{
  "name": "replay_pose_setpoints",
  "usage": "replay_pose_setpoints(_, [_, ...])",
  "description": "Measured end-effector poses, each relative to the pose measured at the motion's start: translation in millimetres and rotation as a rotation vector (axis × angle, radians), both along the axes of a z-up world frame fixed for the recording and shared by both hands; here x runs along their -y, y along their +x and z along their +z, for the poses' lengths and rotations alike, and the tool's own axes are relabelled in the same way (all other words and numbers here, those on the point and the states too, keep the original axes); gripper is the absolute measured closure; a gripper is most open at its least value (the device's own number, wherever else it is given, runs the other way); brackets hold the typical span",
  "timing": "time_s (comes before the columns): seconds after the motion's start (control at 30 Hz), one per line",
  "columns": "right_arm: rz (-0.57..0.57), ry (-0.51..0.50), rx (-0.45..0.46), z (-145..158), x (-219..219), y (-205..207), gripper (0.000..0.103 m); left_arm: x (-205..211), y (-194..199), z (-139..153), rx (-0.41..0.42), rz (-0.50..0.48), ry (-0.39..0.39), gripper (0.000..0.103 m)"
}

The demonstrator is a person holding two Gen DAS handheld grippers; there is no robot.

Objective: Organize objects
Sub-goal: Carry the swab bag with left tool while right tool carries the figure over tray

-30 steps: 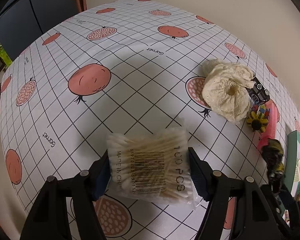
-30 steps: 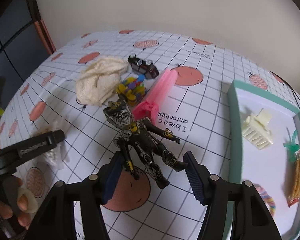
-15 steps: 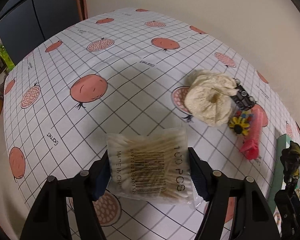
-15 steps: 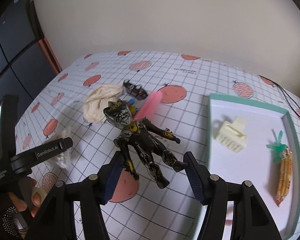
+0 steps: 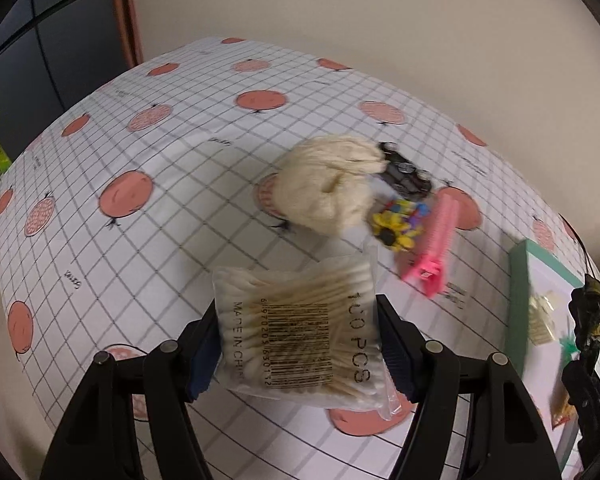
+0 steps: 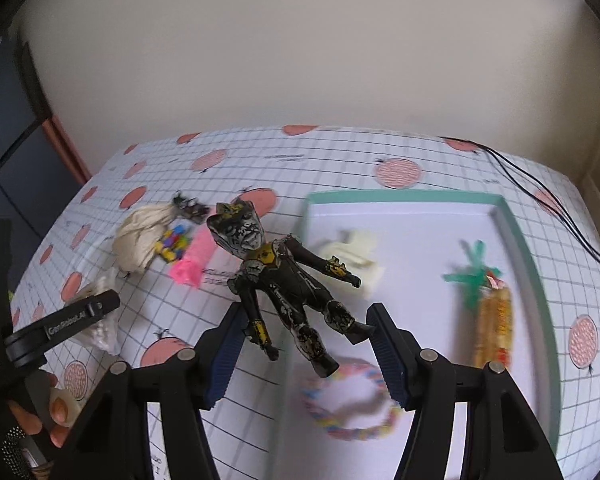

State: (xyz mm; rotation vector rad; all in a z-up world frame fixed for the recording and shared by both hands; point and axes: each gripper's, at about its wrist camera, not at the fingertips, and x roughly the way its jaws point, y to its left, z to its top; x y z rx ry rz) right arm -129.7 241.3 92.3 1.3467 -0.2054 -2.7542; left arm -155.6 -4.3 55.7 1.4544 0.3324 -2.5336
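My left gripper (image 5: 296, 344) is shut on a clear bag of cotton swabs (image 5: 300, 320) and holds it above the checked tablecloth. My right gripper (image 6: 306, 332) is shut on a black and yellow action figure (image 6: 284, 280), which hangs over the left edge of the teal-rimmed white tray (image 6: 520, 240). The same figure (image 5: 590, 316) shows at the right edge of the left wrist view, above the tray (image 5: 516, 304). Inside the tray lie a cream hair claw (image 6: 360, 256), a snack packet with a green tie (image 6: 492, 320) and a colourful bracelet (image 6: 352, 404).
Left of the tray a cream scrunchie (image 5: 324, 188), a black toy car (image 5: 404, 172), a yellow flower clip (image 5: 400, 224) and a pink comb (image 5: 436, 248) lie clustered on the cloth. A black cable (image 6: 540, 184) runs behind the tray. A wall stands at the back.
Both grippers have risen and swung right towards the tray, each keeping its load. The figure, earlier over the tablecloth, now hangs at the tray's left rim.
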Motion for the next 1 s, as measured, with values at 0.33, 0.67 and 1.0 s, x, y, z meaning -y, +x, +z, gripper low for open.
replay_pose_setpoints(0.33, [-0.177, -0.008, -0.001, -1, -75, 15, 0.039, -63, 5, 19, -0.072, -0.163, 0.002, 0.031])
replay_pose_setpoints(0.67, [-0.304, -0.04, 0.032, -14, -134, 31, 0.039, -142, 15, 31, -0.133, -0.399, 0.008, 0.031])
replay_pose_setpoints(1.0, [-0.321, -0.041, 0.015, -16, -143, 31, 0.039, -193, 19, 16, -0.118, -0.552, 0.002, 0.031])
